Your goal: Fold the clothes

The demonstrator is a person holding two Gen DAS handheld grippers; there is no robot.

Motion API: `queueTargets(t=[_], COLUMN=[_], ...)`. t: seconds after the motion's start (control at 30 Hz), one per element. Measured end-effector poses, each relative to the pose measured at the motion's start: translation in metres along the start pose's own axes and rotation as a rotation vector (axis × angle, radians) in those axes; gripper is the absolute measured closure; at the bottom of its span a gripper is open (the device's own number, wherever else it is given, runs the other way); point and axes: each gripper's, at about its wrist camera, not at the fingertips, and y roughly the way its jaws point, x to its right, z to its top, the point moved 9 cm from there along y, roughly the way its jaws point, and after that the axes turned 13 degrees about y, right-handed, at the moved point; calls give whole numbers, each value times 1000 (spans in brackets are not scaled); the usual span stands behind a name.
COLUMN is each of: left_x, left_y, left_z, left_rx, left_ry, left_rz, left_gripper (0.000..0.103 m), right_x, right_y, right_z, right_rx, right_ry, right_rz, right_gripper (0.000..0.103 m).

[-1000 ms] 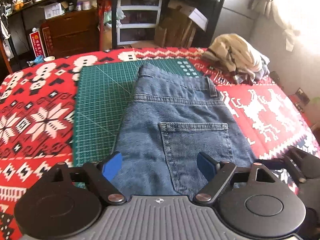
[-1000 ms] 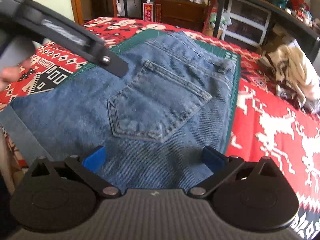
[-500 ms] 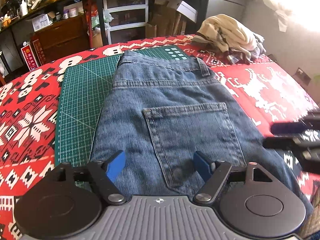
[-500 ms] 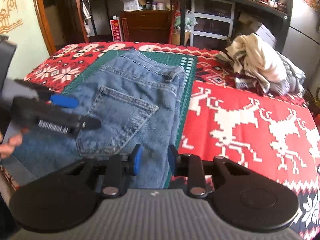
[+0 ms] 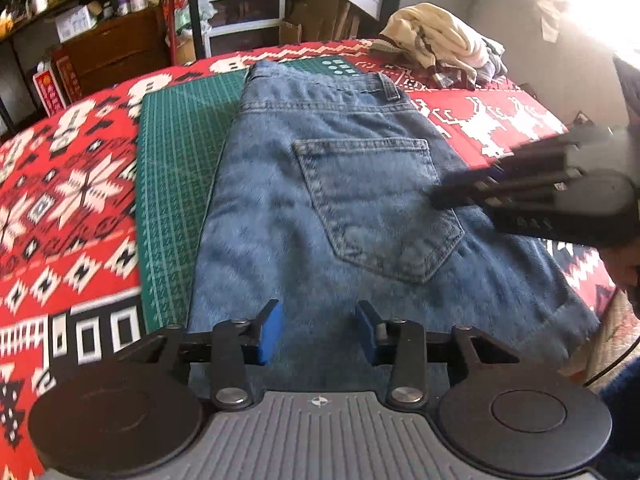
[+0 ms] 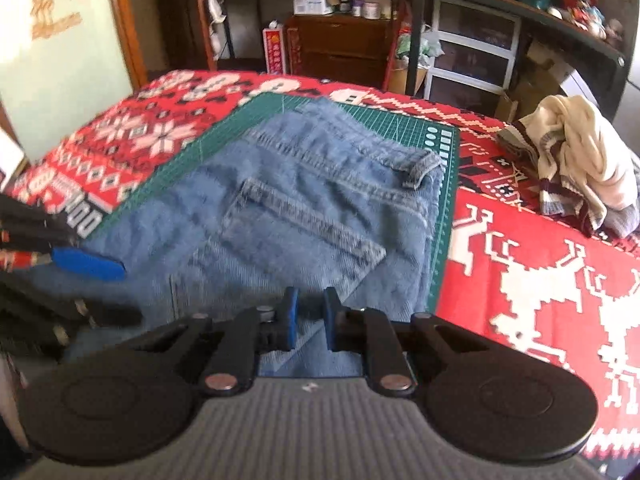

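- Blue fingers of the left gripper stand apart over the near denim, holding nothing; the right gripper is nearly closed, pinching no cloth that I can see.
- Jeans lie pocket-up on the green mat, partly off its right edge onto the red cover.
- Risk: a one-layer pinch would drag the fold askew.
- Long axis runs near to far, waistband farthest.

My left claw sits low with a moderate gap between its blue pads. My right claw is nearly closed, narrow gap, nothing visibly clamped.
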Motion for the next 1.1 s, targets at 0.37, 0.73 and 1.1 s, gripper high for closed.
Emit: queueTargets(t=[0.37,0.73,1.1], left_x=[-25,-11,-28], left_y=[-16,5,9], left_z=[-17,40,9], left_rx=[-22,95,43], left_ry=[-89,-100,-67], left_rz=[49,-28,68], left_gripper=[78,84,87], right_x=[25,-1,17], right_y=[-50,-29,-27], right_z=[-46,-12,-30], right_rx=[-28,16,-19], right_ry=[54,93,146], right_rz=[-38,35,10], right_gripper=[88,88,98])
